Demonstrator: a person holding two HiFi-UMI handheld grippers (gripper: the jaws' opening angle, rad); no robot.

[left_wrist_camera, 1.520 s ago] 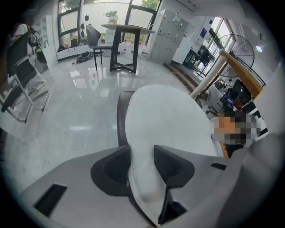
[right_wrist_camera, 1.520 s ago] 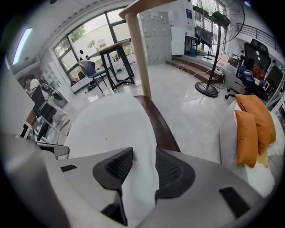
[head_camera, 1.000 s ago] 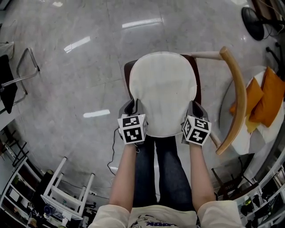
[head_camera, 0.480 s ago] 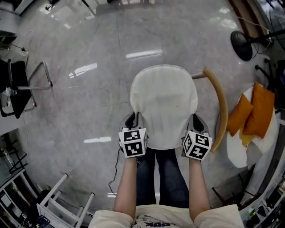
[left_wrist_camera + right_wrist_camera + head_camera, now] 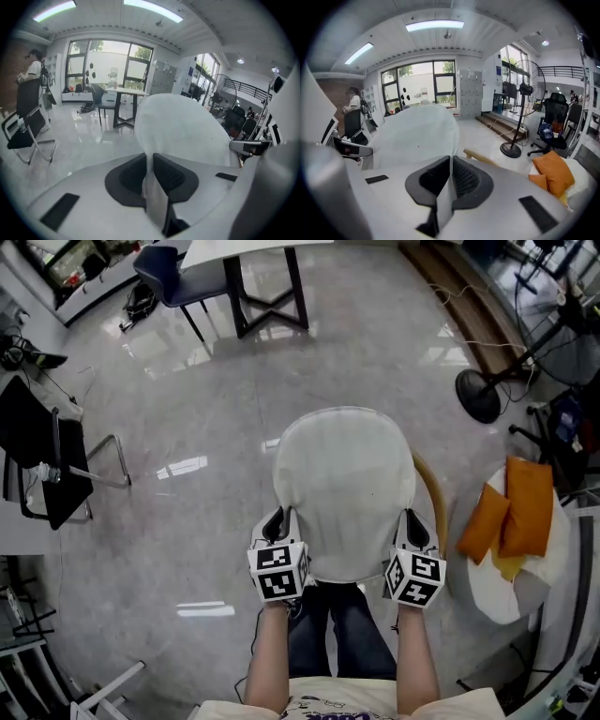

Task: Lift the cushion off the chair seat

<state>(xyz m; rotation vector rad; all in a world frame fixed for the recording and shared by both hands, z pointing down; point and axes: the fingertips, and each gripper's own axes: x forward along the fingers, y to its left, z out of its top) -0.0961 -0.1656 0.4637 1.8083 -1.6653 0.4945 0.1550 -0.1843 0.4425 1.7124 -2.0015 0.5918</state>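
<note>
Jaws of the left gripper (image 5: 279,523) were nearly shut, pinching the cushion (image 5: 344,486) at its near-left edge. The right gripper (image 5: 412,526) was clamped the same way on the near-right edge. Cushion hung flat between them above the floor (image 5: 169,549). The chair (image 5: 432,491) showed only its curved wooden back past the cushion's right side. Seat was hidden, so the cushion was probably clear of it.

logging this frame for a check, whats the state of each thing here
cushion: held up, pinched at both near corners
left gripper: shut on cushion
right gripper: shut on cushion
chair: upright, mostly hidden under the cushion
orange pillows: lying side by side, untouched
fan: standing
</note>
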